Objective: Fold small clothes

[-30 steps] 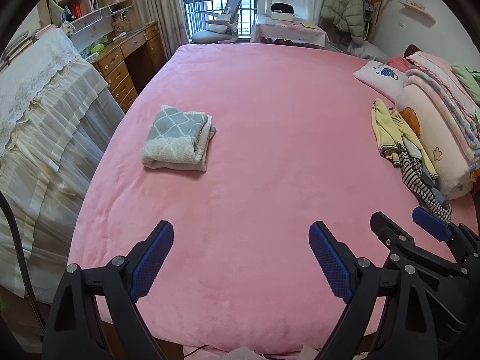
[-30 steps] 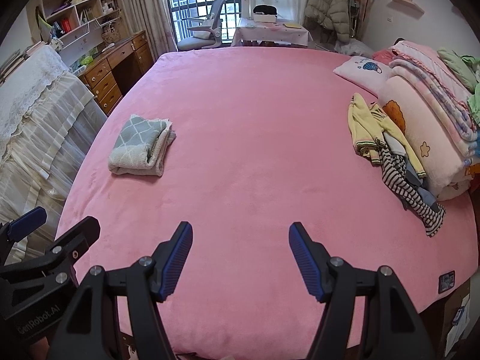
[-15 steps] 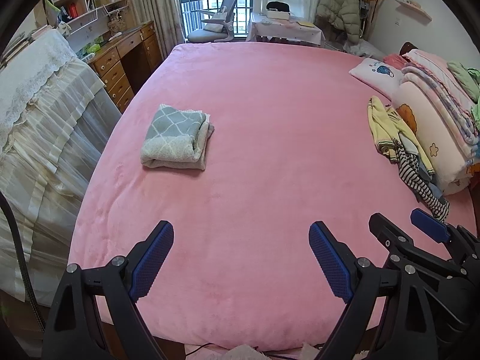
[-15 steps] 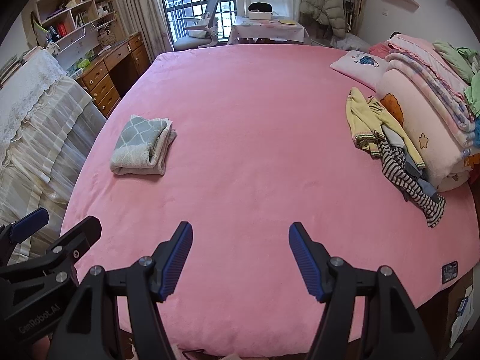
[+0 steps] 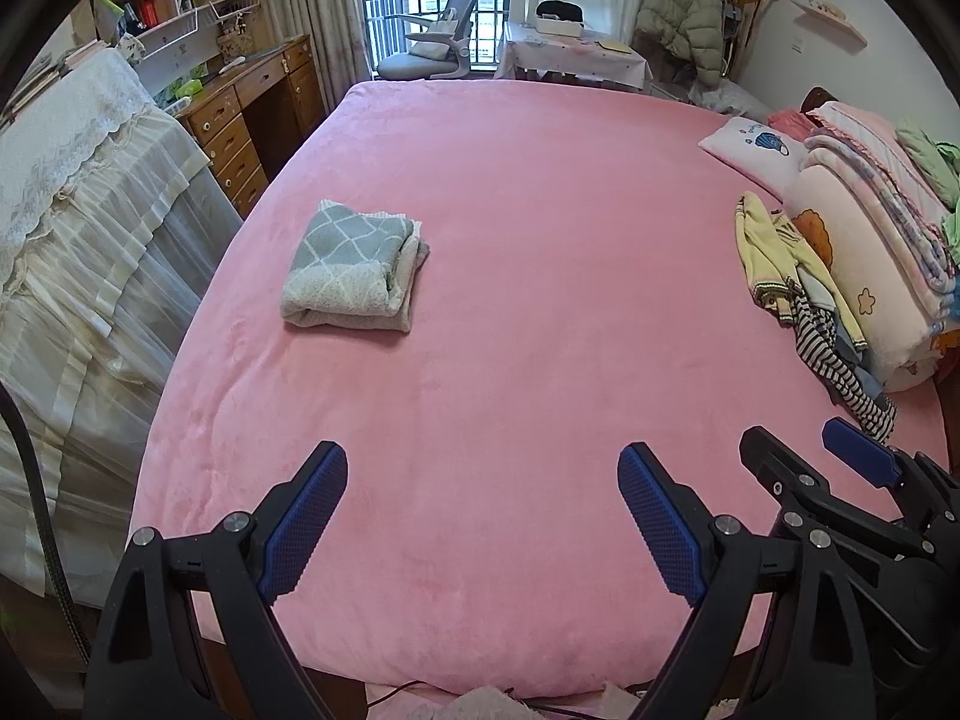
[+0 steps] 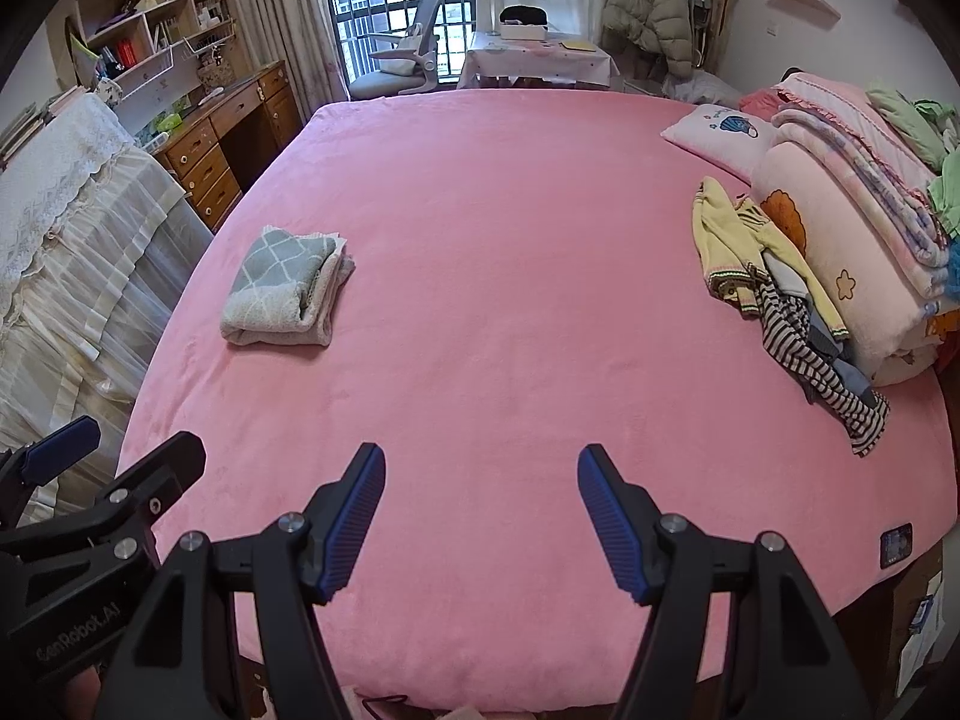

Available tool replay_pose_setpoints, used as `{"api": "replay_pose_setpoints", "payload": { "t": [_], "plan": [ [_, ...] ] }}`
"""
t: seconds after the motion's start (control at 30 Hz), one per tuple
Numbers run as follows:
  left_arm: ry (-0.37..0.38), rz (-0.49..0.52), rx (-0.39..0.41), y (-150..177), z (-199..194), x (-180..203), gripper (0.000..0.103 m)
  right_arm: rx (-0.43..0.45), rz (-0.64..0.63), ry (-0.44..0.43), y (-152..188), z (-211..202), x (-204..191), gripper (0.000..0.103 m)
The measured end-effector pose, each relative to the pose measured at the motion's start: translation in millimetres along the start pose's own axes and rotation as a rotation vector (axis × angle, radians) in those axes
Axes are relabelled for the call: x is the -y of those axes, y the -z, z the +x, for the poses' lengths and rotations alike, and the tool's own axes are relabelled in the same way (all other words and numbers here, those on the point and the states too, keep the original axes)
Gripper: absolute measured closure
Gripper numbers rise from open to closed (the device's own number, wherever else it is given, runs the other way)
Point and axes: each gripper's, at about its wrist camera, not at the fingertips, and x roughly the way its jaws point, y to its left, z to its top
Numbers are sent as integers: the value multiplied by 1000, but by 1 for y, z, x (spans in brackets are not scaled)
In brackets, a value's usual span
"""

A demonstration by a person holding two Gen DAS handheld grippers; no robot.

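Pink bed (image 5: 510, 192) — "GenRobot.AI" on left gripper (image 6: 129, 468), both grippers' fingers apart, empty

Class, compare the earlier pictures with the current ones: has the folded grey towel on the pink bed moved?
No. The folded grey towel lies at the same spot on the pink bed, equally near its left edge beside the wooden desk; only the camera view shifted slightly.

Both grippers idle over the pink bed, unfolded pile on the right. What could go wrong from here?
1. The yellow top, striped garment and grey piece overlap in one heap, so the open right gripper may lift several at once.
2. The heap leans on the rolled pink blanket; a pull could drag it.
3. The folded grey diamond-pattern cloth lies near the bed's left edge; the left gripper could nudge it off.
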Motion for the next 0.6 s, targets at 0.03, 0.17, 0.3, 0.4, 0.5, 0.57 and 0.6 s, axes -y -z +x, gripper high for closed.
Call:
{"api": "replay_pose_setpoints", "payload": {
  "t": [0.03,0.17,0.3,0.4,0.5,0.57,0.6],
  "plan": [
    [0,0,0,0,0,0,12,0,-1,0,0,0,0,36],
    [0,-1,-1,0,0,1,12,0,-1,2,0,0,-1,36],
    [1,3,-2,0,-1,0,12,2,3,3,2,-2,-1,36],
    [1,5,-4,1,-1,0,12,3,3,4,2,-3,-1,36],
    [4,9,-7,2,-1,0,12,0,8,5,4,-5,0,36],
    [7,13,-8,2,-1,0,12,1,9,8,5,-6,1,36],
    [7,14,-9,3,-2,0,12,1,10,8,5,-6,1,36]
  ]
}}
